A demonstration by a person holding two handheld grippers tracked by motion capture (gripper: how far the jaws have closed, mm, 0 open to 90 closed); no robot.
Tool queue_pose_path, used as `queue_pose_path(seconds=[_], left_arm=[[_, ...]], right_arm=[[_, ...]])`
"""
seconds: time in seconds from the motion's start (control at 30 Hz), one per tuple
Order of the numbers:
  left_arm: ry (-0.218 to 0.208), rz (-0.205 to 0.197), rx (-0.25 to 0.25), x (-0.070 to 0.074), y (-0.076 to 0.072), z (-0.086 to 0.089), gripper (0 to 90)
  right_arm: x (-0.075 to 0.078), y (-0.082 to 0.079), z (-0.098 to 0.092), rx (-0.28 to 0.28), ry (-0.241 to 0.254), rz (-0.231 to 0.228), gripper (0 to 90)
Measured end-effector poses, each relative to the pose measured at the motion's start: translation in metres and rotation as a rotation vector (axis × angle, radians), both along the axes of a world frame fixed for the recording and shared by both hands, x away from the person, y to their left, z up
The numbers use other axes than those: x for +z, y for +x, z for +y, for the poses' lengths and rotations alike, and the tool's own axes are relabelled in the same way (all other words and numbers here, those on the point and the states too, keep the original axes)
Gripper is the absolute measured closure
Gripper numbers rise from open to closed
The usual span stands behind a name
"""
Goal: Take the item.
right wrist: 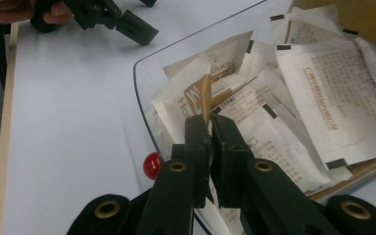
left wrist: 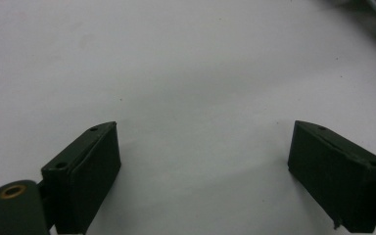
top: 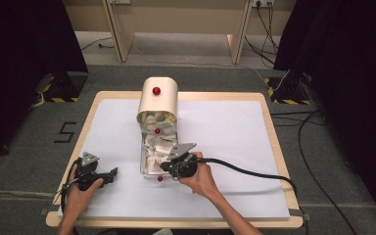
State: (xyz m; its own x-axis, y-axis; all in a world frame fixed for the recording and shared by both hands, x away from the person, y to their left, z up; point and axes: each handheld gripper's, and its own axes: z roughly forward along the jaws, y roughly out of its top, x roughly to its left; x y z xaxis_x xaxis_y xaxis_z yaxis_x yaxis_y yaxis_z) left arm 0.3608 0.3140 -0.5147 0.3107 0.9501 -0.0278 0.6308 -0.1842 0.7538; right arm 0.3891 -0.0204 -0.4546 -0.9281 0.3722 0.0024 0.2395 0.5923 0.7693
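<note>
From above we see the right gripper (top: 165,165) over the clear tray (top: 144,169) of sachets, the left gripper (top: 113,172) resting on the white sheet (top: 225,137). Our left gripper view shows its jaws spread wide, nothing between. In the right gripper view, jaws are clamped on what looks like a sachet's (right wrist: 205,100) edge.

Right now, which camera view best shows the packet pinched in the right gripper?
The right gripper view: the right gripper is shut on the edge of a tan-and-white packet lifted from the clear tray. In the high view the packets are small and the gripper covers the grip. The left gripper view faces the white table sheet.
</note>
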Motion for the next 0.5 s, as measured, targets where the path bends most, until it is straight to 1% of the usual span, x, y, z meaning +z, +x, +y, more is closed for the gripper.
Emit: queue_pose_path(seconds=[0.1,0.13,0.17,0.33,0.4,0.43,0.5], left_arm=[[0.0,0.0,0.0,0.0,0.0,0.0,11.3],[0.0,0.0,0.0,0.0,0.0,0.0,11.3],[0.0,0.0,0.0,0.0,0.0,0.0,11.3],[0.0,0.0,0.0,0.0,0.0,0.0,11.2],[0.001,0.0,0.0,0.0,0.0,0.0,11.3],[0.001,0.0,0.0,0.0,0.0,0.0,11.2],[0.0,0.0,0.0,0.0,0.0,0.0,11.3]], right_arm=[[0.002,-0.001,-0.001,-0.001,0.006,0.0,86.5],[0.004,0.0,-0.001,-0.001,0.013,-0.011,86.5],[0.004,0.0,-0.001,-0.001,0.013,-0.011,86.5],[0.014,-0.001,-0.007,-0.014,0.04,-0.033,86.6],[0.019,0.0,-0.01,-0.028,0.053,-0.046,86.6],[0.019,0.0,-0.01,-0.028,0.053,-0.046,86.6],[0.026,0.0,-0.013,-0.032,0.071,-0.057,86.6]])
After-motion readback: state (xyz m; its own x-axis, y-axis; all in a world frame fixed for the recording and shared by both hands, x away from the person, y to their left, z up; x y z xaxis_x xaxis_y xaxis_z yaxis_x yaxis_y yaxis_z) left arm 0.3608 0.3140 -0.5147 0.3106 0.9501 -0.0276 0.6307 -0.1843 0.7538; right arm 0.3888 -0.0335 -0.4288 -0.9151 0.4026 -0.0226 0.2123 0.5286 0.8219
